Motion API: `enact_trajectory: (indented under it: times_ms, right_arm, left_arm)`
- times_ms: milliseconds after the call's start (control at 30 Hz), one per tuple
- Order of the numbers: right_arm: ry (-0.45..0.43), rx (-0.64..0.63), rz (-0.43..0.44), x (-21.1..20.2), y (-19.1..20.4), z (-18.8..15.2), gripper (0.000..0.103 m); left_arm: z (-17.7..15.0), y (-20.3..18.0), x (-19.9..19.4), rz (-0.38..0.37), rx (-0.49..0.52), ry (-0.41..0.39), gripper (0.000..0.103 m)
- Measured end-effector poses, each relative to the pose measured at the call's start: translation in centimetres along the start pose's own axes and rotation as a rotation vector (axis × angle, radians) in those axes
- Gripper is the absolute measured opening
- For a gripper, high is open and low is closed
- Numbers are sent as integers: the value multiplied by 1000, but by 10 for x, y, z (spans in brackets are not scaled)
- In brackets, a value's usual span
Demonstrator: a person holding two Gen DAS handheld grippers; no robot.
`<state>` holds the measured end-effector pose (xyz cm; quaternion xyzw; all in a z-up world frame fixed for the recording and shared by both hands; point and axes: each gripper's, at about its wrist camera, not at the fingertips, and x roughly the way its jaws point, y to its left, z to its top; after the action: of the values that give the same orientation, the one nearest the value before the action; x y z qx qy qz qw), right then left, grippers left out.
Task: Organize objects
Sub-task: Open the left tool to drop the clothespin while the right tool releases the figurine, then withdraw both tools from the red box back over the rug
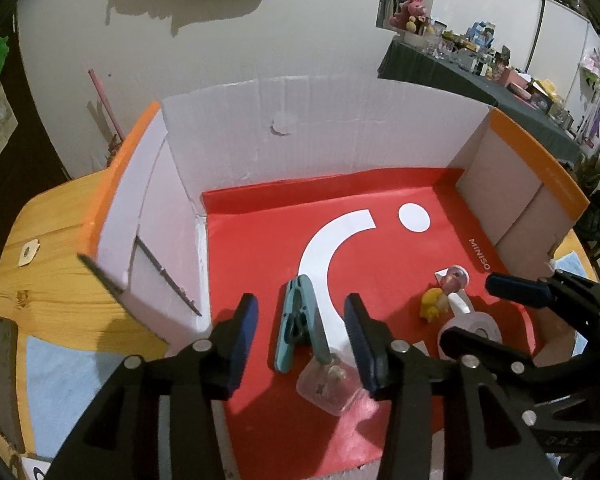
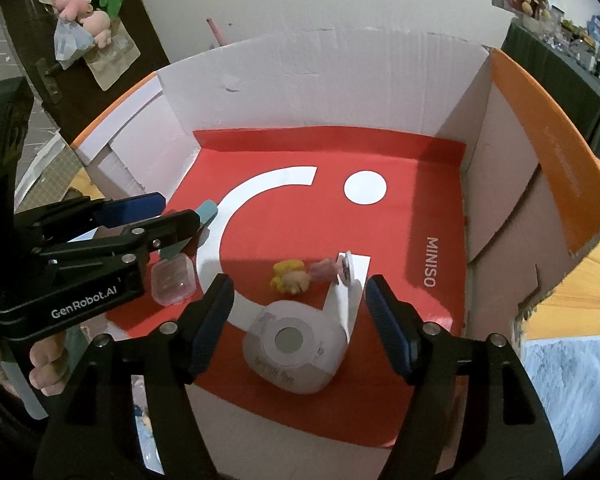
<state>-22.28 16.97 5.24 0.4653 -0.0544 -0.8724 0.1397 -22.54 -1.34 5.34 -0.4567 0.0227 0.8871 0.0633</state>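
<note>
An open cardboard box (image 1: 300, 140) with white walls and orange rims has a red bag lining its floor (image 2: 380, 240). On that floor a teal clip (image 1: 296, 320) lies between the fingers of my left gripper (image 1: 302, 314), which is open and not touching it. Just below the clip sits a small clear plastic case (image 1: 328, 388). My right gripper (image 2: 300, 308) is open astride a white tape roll (image 2: 296, 348), its pads clear of the roll. A small yellow and pink toy figure (image 2: 296, 276) lies behind the roll. The left gripper (image 2: 176, 216) partly hides the clip (image 2: 208, 212).
The box stands on a wooden table (image 1: 48, 280) with a blue cloth (image 1: 68, 380) at the near left. A dark table crowded with small items (image 1: 480, 72) runs along the back right. A person's fingers (image 2: 48, 372) hold the left gripper. Box walls close in left, back and right.
</note>
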Motion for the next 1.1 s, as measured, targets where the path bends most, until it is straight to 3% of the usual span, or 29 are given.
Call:
enact_trajectory:
  times_ms: [667,1100]
  right_arm:
    - [-138,-71,-37,-51,19,-31,92]
    - [-173,-103,-71,-66,29,-49,99]
  left_arm:
    - [-20,-6,-58,27,3,-137,91]
    - [-39,-8,-74,39,6,-159,92]
